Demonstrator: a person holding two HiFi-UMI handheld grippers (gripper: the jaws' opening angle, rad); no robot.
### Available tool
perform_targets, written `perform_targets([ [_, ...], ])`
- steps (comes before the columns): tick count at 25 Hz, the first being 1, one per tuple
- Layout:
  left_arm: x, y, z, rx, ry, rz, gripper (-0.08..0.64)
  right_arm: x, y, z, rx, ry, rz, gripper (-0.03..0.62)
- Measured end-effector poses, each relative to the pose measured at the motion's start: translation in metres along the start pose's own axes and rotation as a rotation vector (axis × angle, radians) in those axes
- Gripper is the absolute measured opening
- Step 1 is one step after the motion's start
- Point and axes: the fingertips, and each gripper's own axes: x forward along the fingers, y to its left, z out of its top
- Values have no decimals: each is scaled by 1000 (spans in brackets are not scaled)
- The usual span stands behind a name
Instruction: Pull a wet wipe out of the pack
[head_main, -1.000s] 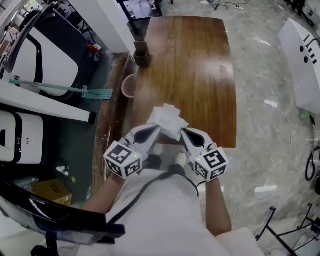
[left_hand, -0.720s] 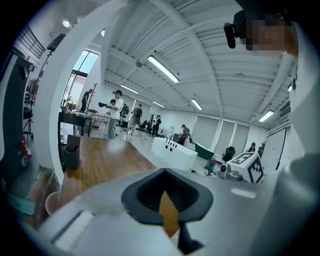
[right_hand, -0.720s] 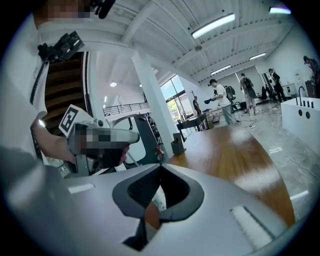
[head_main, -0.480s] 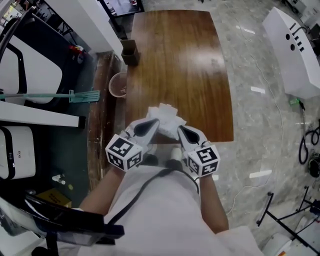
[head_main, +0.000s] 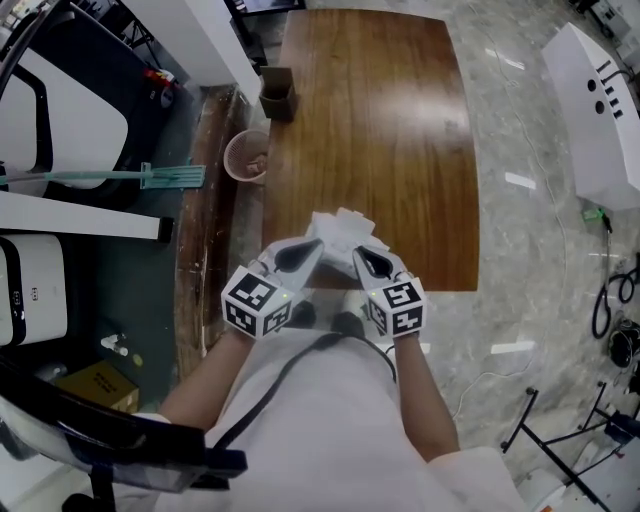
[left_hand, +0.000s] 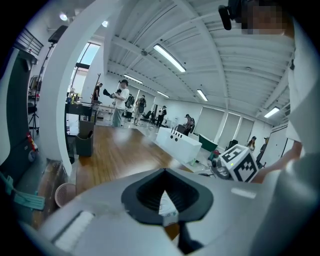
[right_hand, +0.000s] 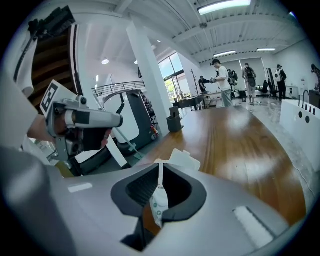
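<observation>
A white wet wipe pack (head_main: 340, 230) is held above the near edge of the brown wooden table (head_main: 390, 120), crumpled between both grippers. My left gripper (head_main: 312, 246) is shut on the pack's left side. Printed white wrapping (left_hand: 168, 204) shows through the gap behind its jaws. My right gripper (head_main: 358, 252) is shut on the pack's right side. A thin white fold with green print (right_hand: 158, 197) is pinched there, and a white flap (right_hand: 183, 159) sticks up beyond the tips. Whether that flap is a wipe or pack material I cannot tell.
A dark square holder (head_main: 276, 95) stands at the table's far left corner. A pink basket (head_main: 247, 155) and a green-handled mop (head_main: 110, 177) lie to the left. A white machine (head_main: 598, 110) stands on the marble floor at the right. People stand far off.
Both grippers stay shut on the pack near the table's front edge. The right gripper has drawn slightly closer to the left one. The head view has shifted a little.
</observation>
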Motion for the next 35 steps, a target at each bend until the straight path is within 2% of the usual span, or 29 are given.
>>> perform_targets([
  [8, 6, 15, -6, -19, 24, -9, 3, 28, -9, -25, -25, 132, -11, 87],
  [15, 10, 23, -13, -36, 49, -19, 3, 44, -15, -39, -26, 205, -32, 91],
  [24, 15, 36, -10, -51, 53, -15, 3, 54, -18, -41, -24, 253, -33, 91],
  [27, 16, 37, -12, -53, 60, -18, 3, 55, -16, -42, -46, 270, -31, 86],
  [32, 19, 33, -10, -45, 58, -37, 3, 55, -15, -45, -56, 289, -36, 24],
  [35, 19, 33, -8, -39, 55, -45, 3, 54, -14, -43, -57, 279, -32, 15],
])
